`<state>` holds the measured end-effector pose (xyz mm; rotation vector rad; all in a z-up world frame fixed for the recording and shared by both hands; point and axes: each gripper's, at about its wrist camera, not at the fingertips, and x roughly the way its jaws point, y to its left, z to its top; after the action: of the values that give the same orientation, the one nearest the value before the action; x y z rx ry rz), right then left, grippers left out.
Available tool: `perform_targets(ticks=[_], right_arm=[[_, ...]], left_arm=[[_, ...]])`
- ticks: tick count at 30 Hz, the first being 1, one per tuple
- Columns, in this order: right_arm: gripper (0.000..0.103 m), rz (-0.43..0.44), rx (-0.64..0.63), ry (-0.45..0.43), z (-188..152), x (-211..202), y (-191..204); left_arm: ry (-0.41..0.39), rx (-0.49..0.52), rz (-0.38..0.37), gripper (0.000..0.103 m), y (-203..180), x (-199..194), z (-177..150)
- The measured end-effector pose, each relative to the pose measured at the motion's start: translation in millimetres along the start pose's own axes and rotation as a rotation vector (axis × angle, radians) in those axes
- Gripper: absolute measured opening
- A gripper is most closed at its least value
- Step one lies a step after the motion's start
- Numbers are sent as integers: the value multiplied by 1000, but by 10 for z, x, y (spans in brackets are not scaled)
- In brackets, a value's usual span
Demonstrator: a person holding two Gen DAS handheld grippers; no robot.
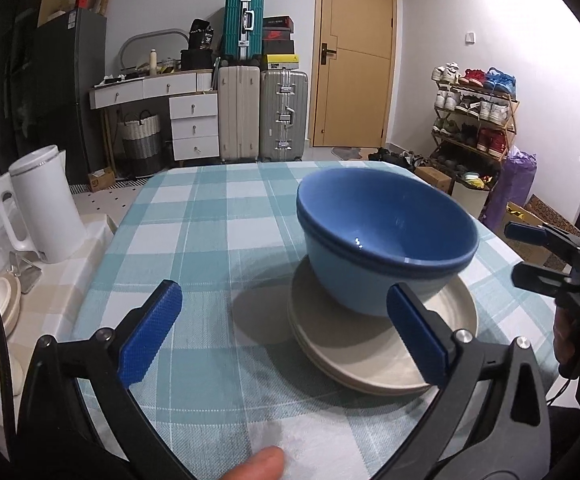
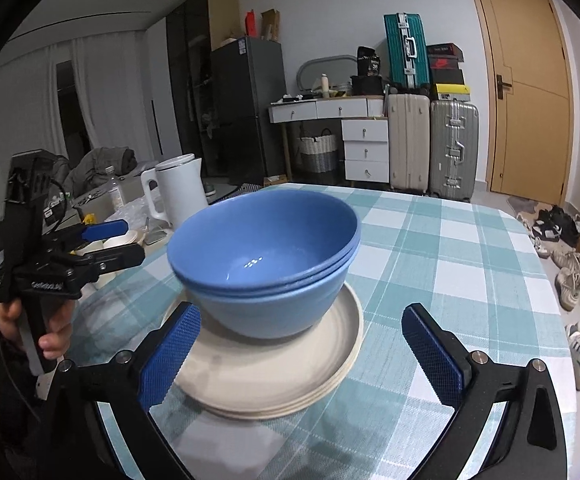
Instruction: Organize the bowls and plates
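Note:
A stack of nested blue bowls [image 1: 386, 236] [image 2: 265, 256] stands on a stack of cream plates [image 1: 370, 356] [image 2: 273, 376] on the checked tablecloth. My left gripper [image 1: 285, 336] is open and empty, just in front and left of the stack. My right gripper [image 2: 302, 356] is open and empty, its fingers either side of the plates' near edge. The right gripper also shows at the right edge of the left wrist view [image 1: 530, 252], and the left gripper at the left of the right wrist view [image 2: 117, 240].
A white kettle [image 1: 41, 204] [image 2: 177, 192] stands on a side surface left of the table [image 1: 209, 220], with small cream dishes [image 1: 1, 308] near it. Suitcases, drawers and a shoe rack stand beyond the table's far edge.

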<state>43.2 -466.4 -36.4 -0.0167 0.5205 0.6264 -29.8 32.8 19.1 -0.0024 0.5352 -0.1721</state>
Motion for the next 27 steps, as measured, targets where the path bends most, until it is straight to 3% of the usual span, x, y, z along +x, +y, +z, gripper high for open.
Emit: perform_targets(ticks=[10, 27], right_arm=[[102, 44, -39, -67, -246, -123, 108], [102, 91, -35, -128, -327, -169, 137]], left_arm=[[-32, 22, -44, 102, 1, 101, -310], [-98, 2, -87, 102, 43, 134, -324]])
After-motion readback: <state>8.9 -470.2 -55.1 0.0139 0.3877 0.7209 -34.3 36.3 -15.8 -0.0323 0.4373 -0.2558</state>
